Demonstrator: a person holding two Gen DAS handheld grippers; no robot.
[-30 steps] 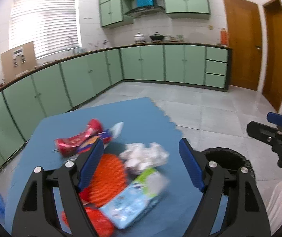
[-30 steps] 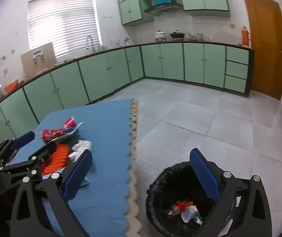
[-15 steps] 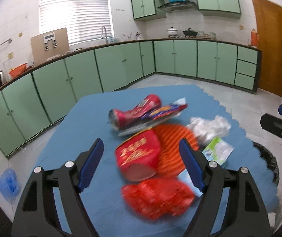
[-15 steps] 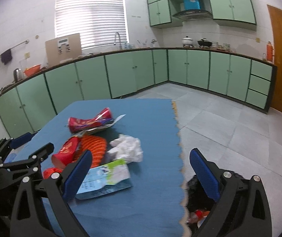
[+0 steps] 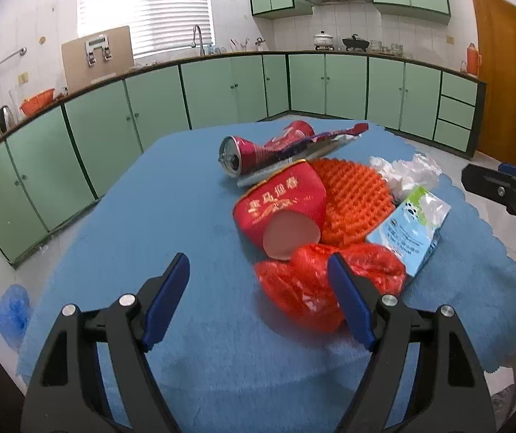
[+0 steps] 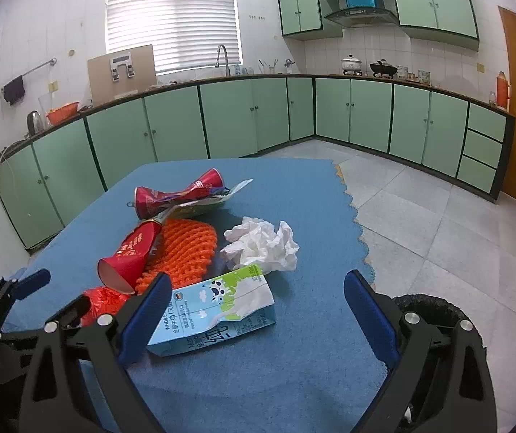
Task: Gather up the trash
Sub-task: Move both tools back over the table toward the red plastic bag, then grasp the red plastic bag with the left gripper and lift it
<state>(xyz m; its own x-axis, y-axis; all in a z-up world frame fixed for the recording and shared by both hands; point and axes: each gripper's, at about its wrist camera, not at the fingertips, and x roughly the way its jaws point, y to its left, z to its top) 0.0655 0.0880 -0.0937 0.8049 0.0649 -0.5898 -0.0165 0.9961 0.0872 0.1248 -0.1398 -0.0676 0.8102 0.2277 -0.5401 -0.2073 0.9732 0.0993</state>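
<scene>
Trash lies on a blue mat [image 5: 156, 209] [image 6: 294, 195]: a crushed red can [image 5: 258, 149] [image 6: 174, 195] on a foil wrapper [image 5: 330, 137], a red paper cup [image 5: 283, 202] [image 6: 131, 252] on its side, an orange foam net [image 5: 355, 195] [image 6: 185, 249], crumpled white tissue [image 5: 406, 171] [image 6: 261, 245], a flattened milk carton [image 5: 411, 227] [image 6: 218, 310] and a red plastic bag [image 5: 315, 285] [image 6: 104, 301]. My left gripper [image 5: 258, 303] is open and empty, just in front of the red bag. My right gripper [image 6: 256, 319] is open and empty, above the mat beside the carton.
A black-lined trash bin [image 6: 434, 312] stands on the tiled floor at the mat's right edge. Green cabinets [image 6: 243, 115] line the far walls. A blue bag [image 5: 10, 306] lies on the floor left of the mat. Wooden doors [image 5: 503, 83] are at the right.
Both views have swung left from the trash bin toward the mat. The trash pile now sits closer in both views. Both grippers stay open.
</scene>
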